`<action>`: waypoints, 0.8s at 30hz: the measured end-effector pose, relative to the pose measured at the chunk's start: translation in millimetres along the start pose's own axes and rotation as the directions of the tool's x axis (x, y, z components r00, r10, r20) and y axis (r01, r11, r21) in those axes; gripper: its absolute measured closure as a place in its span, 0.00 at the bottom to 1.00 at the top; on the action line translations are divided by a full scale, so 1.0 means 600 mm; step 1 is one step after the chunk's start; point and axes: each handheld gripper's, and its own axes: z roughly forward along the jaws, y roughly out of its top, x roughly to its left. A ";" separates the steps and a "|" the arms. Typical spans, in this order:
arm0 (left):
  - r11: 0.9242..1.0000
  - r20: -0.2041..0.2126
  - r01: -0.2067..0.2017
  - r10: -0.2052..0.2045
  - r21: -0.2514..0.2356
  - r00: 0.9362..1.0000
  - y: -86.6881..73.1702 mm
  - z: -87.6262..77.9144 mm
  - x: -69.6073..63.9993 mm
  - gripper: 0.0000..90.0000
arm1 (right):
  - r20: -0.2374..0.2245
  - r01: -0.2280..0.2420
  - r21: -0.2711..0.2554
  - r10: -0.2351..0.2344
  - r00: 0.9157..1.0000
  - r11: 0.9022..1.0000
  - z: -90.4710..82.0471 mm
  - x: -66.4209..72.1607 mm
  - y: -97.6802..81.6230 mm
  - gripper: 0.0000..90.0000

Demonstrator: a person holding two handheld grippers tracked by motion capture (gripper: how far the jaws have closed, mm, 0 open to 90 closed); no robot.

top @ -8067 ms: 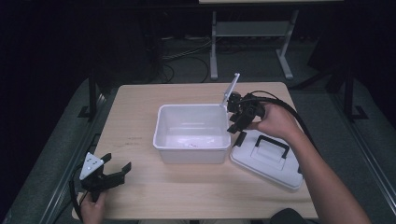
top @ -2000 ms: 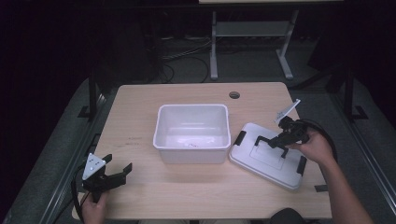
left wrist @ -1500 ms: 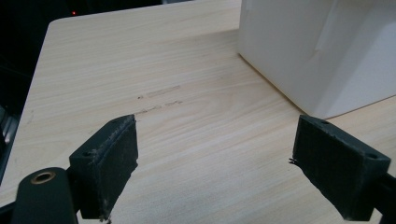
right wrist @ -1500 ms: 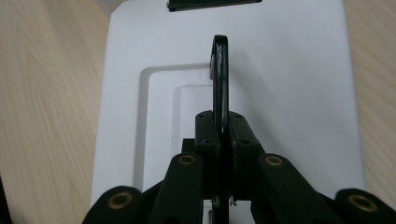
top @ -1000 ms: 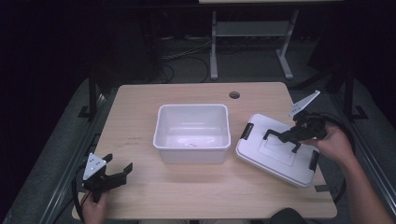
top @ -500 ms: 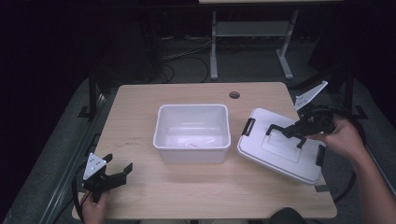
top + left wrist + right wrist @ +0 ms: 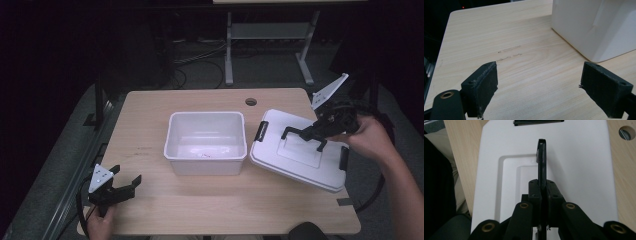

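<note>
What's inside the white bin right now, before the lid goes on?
The white bin looks nearly empty: a bare white floor with one small reddish speck. The near wall hides the strip of floor just behind it. The lid is beside it, not above.

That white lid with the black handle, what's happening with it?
A person is lifting the white lid by its black handle, which the right gripper is pinching tightly. The lid hangs tilted beside the open white bin on the table. The left gripper rests open near the table's front corner, holding nothing.
</note>
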 end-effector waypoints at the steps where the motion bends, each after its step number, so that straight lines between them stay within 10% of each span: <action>1: 1.000 0.000 0.002 -0.002 -0.001 1.000 0.000 0.000 0.000 0.15 | -0.001 0.006 0.000 -0.006 1.000 1.000 -0.003 0.001 0.003 0.94; 24: 1.000 -0.007 0.001 -0.001 0.004 1.000 0.000 -0.001 0.004 0.15 | -0.010 0.076 -0.004 -0.076 0.997 0.997 -0.023 0.014 0.076 0.94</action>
